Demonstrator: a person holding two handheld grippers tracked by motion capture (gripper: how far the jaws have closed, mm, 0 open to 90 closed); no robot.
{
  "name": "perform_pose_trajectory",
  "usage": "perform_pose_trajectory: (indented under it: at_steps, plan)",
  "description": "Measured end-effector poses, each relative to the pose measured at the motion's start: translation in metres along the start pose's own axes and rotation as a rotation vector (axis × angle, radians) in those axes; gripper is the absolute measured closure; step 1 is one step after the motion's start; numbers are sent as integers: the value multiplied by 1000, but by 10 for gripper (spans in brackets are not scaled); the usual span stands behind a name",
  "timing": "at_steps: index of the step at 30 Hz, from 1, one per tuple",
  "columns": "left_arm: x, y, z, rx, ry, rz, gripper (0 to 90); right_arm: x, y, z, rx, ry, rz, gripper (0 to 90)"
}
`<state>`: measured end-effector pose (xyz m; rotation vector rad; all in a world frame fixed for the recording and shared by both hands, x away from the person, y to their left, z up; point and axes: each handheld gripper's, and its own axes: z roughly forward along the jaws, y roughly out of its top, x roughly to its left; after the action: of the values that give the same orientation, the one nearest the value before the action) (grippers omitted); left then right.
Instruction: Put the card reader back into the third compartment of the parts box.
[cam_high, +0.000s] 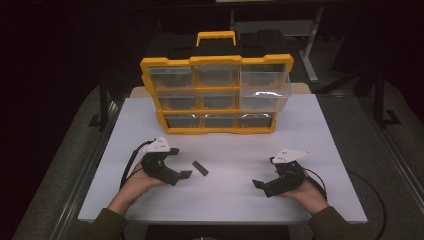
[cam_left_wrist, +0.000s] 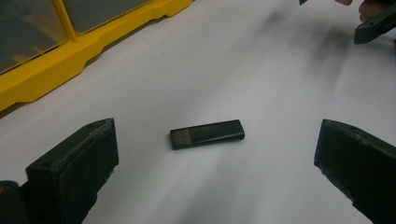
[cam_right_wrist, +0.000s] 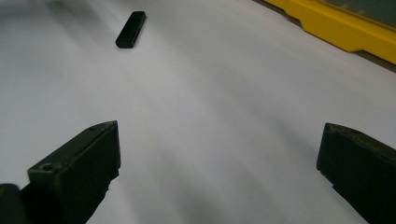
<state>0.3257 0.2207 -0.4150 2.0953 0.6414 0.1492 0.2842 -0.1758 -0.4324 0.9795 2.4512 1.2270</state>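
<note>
A small black stick (cam_high: 200, 167) lay flat on the white tabletop (cam_high: 225, 195), left of centre in the high view, touching nothing. In the left gripper view it sat mid-frame (cam_left_wrist: 207, 134), between and just beyond the two fingers (cam_left_wrist: 74, 172). The left gripper (cam_high: 182, 175), held in the person's left hand (cam_high: 140, 181), rested just left of the stick with its fingers wide apart and empty. In the right gripper view the stick lay at the upper left (cam_right_wrist: 130, 29), well away from that gripper's fingers (cam_right_wrist: 77, 172). The right gripper (cam_high: 259, 185), in the right hand (cam_high: 307, 192), sat at the lower right of the high view, fingers also spread apart with nothing between them. A yellow drawer organiser (cam_high: 216, 95) stood upright at the far side of the tabletop, upper centre, its clear drawers facing the person.
</note>
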Motion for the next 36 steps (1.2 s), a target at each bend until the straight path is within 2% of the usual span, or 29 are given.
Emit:
perform_pose_trajectory:
  at_steps: [16, 36]
  plan:
    - [1, 10, 2, -15, 7, -2, 0, -4, 0, -2, -3, 9, 7, 0]
    - [-3, 23, 19, -21, 10, 7, 0, -5, 0, -2, 2, 14, 12, 0]
